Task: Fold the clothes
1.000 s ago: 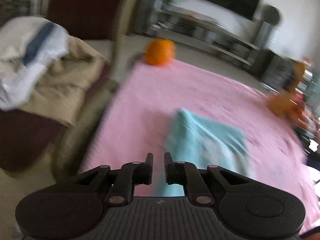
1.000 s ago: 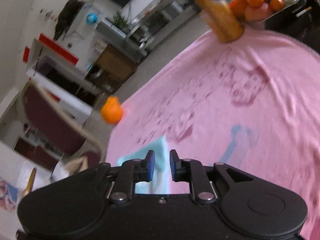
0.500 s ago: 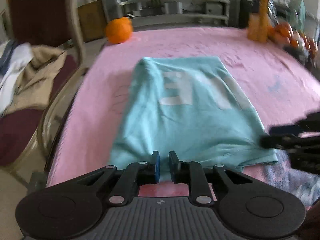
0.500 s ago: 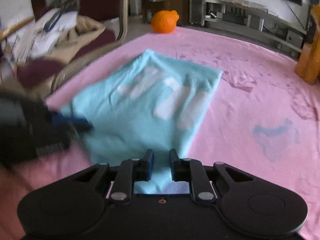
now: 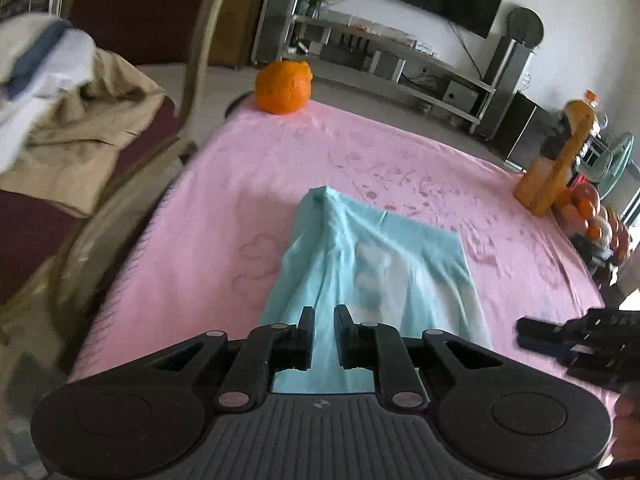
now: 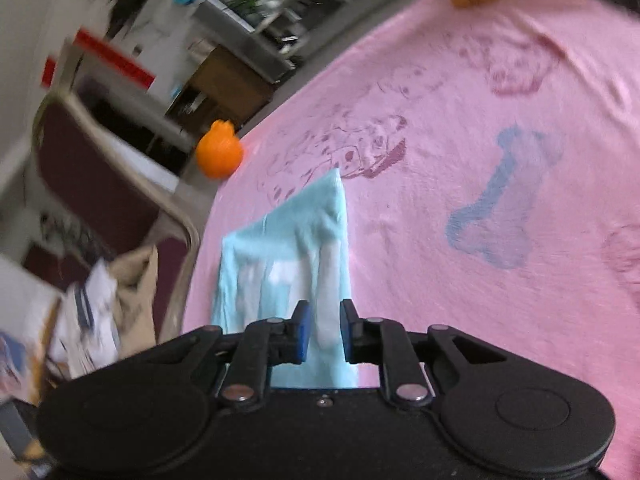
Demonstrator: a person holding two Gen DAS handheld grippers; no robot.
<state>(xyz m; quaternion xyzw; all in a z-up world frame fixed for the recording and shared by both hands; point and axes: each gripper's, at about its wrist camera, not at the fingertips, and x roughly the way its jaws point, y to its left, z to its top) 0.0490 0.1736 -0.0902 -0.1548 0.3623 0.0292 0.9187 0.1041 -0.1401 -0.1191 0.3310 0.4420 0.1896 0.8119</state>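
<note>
Roughly mid-table, light blue cotton shirt [image 5: 372,264] lies on pink printed blanket [image 5: 224,216], near hem lifted. Left gripper [image 5: 323,332] and right gripper [image 6: 322,330] each look clenched on that hem, though blur hides contact. Orange round fruit [image 5: 284,87] sits far left.

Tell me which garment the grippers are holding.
The light blue shirt on the pink cloth, pinched by both grippers; the beige and white clothes lie untouched on the chair.

Pink blanket-covered table [image 5: 224,208] bears teal shirt [image 5: 372,264], orange toy [image 5: 284,87], juice bottle [image 5: 560,160]
</note>
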